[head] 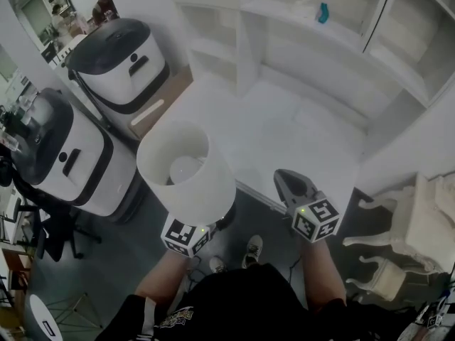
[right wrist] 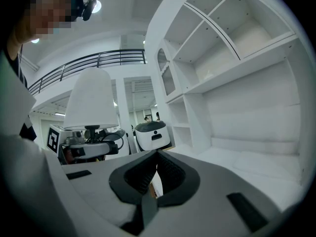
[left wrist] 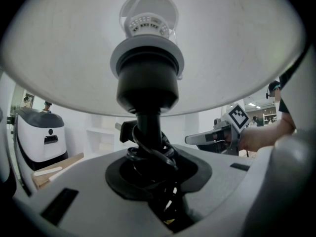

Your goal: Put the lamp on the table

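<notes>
My left hand-held gripper [left wrist: 150,152] is clamped on the lamp [head: 186,169]. Its jaws close round the thin black stem [left wrist: 148,125], just under the socket, where a black cord [left wrist: 159,154] is looped round the stem. The lamp stands upright, with the white shade [left wrist: 237,48] right above the jaws. In the head view the shade sits at the near edge of the white surface [head: 284,130], towards its left corner. I cannot see the lamp's base. My right hand-held gripper [right wrist: 157,154] is beside the lamp on its right, apart from it. Its jaws are closed with nothing between them, and they point at the surface.
</notes>
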{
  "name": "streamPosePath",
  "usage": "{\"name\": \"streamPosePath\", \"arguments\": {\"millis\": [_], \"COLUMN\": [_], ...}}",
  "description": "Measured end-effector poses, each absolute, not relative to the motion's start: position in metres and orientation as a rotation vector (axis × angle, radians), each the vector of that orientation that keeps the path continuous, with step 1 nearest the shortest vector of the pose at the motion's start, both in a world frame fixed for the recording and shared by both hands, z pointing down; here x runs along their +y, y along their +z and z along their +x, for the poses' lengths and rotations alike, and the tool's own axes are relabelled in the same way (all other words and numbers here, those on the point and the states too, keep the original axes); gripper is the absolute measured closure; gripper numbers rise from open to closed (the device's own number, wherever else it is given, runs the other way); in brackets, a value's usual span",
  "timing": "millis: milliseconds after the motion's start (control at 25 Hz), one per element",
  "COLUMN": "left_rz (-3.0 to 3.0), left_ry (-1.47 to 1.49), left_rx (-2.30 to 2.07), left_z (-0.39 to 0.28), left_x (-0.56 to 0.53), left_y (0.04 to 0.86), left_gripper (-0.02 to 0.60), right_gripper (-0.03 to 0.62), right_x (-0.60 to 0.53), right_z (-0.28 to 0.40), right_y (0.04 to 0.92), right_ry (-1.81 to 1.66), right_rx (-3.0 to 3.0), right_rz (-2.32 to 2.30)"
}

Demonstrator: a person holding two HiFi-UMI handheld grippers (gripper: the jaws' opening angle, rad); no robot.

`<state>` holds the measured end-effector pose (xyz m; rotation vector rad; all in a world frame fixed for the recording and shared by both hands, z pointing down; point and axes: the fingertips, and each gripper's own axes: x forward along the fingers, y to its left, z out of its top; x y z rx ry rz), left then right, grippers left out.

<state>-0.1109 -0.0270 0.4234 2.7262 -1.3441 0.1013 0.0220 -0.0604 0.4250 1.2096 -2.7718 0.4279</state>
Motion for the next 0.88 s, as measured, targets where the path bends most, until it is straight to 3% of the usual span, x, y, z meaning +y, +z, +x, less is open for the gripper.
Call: {"name": "streamPosePath", "arguments": {"millis": [880], "left_rz": [2.697], "left_ry": [0.098], "left_rx": [-1.409], "left_z": [-0.071], "left_x": [-0.092], "left_y": [0.427], "left_gripper": [0.468], "right_gripper": [0.569], "right_x": [-0.128], "right_z": [0.061], "right_y": [0.433], "right_ry": [0.452], "right_rx": [-2.796], "right_rz": [1.156]}}
